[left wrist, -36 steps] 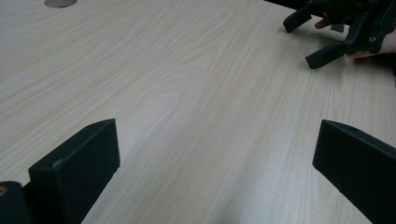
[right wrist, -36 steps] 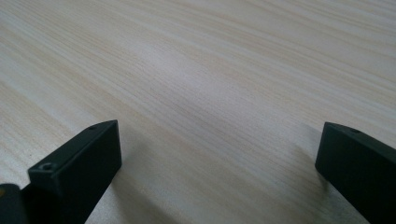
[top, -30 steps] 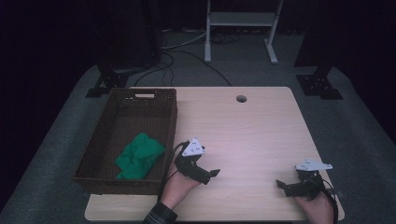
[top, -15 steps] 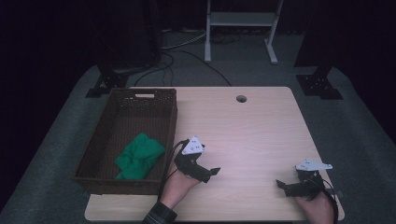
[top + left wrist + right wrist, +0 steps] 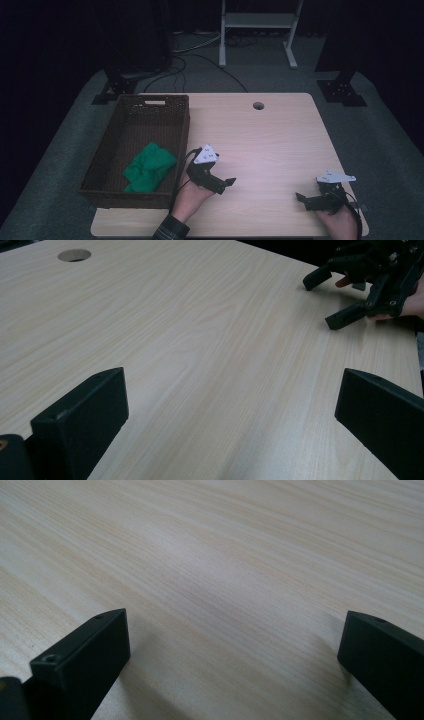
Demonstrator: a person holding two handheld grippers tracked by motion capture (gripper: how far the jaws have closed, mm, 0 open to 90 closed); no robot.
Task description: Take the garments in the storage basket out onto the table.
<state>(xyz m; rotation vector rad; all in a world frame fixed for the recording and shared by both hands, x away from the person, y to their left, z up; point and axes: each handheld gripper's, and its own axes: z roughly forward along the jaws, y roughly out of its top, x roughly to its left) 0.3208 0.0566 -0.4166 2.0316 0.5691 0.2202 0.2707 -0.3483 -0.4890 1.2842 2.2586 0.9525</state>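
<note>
Green cloth (image 5: 149, 167) sits crumpled in the wicker basket (image 5: 181, 131), near-left part of the bench (image 5: 270, 145). Left tongs (image 5: 222, 185) rest just right of the basket, jaws spread wide, nothing between them. Right tongs (image 5: 304, 199) sit well apart at the near-right bench edge, also spread and empty. My read: the cloth is light, soft and limp, so it will drape and sag when lifted (no breakage risk). Best bite is a raised fold on top of the bunch, pinched deep so it doesn't slip out.
</note>
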